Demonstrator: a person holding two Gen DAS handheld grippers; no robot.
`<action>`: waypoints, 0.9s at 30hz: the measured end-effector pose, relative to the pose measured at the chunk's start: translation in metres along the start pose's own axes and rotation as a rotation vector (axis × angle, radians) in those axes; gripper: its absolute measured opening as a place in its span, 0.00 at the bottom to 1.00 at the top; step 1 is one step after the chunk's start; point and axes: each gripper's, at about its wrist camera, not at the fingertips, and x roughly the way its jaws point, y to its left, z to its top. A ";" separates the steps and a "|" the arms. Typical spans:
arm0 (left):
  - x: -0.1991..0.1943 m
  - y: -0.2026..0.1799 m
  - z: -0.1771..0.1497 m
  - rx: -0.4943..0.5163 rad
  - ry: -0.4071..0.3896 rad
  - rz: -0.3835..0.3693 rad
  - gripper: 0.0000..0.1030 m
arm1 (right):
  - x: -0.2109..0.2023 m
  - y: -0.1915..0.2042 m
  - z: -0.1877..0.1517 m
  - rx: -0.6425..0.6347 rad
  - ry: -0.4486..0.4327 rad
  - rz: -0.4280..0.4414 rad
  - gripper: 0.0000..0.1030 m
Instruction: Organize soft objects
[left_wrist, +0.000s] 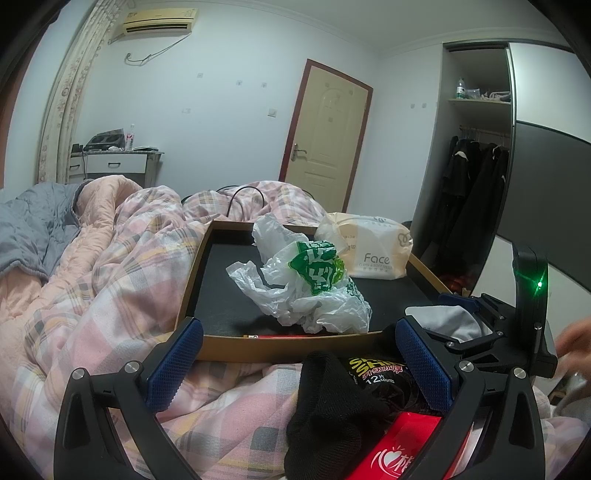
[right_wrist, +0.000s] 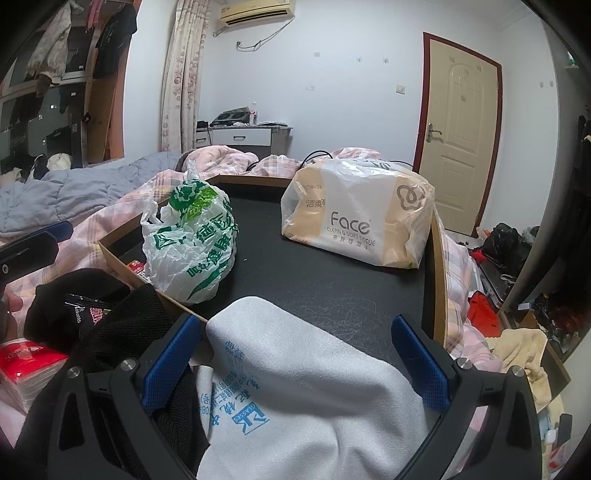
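Note:
A shallow cardboard tray (left_wrist: 207, 254) with a black floor (right_wrist: 332, 288) lies on the bed. In it are a crumpled white and green plastic bag (left_wrist: 314, 284) (right_wrist: 192, 236) and a pack of Face tissues (left_wrist: 373, 247) (right_wrist: 362, 218). My left gripper (left_wrist: 299, 365) is open and empty, above a black sock (left_wrist: 328, 410) and a black wipes packet (left_wrist: 376, 373). My right gripper (right_wrist: 299, 365) is open, with a grey cleaning cloth (right_wrist: 295, 387) lying between its fingers at the tray's near edge. The right gripper also shows in the left wrist view (left_wrist: 476, 321).
A red tissue pack (left_wrist: 402, 450) (right_wrist: 26, 362) lies by the sock on the pink plaid quilt (left_wrist: 122, 280). A black knit fabric (right_wrist: 122, 332) lies left of the cloth. A yellow towel (right_wrist: 524, 354) lies at the right. A black cable (left_wrist: 243, 195) runs behind the tray.

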 end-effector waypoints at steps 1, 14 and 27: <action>0.000 0.000 0.000 0.000 0.000 0.000 1.00 | 0.000 0.000 0.000 0.000 0.000 0.000 1.00; 0.000 0.001 0.000 -0.005 0.003 -0.002 1.00 | 0.000 0.000 0.000 -0.002 0.000 -0.001 1.00; 0.001 0.002 -0.001 -0.008 0.006 -0.004 1.00 | 0.000 0.000 0.000 -0.002 -0.001 -0.001 1.00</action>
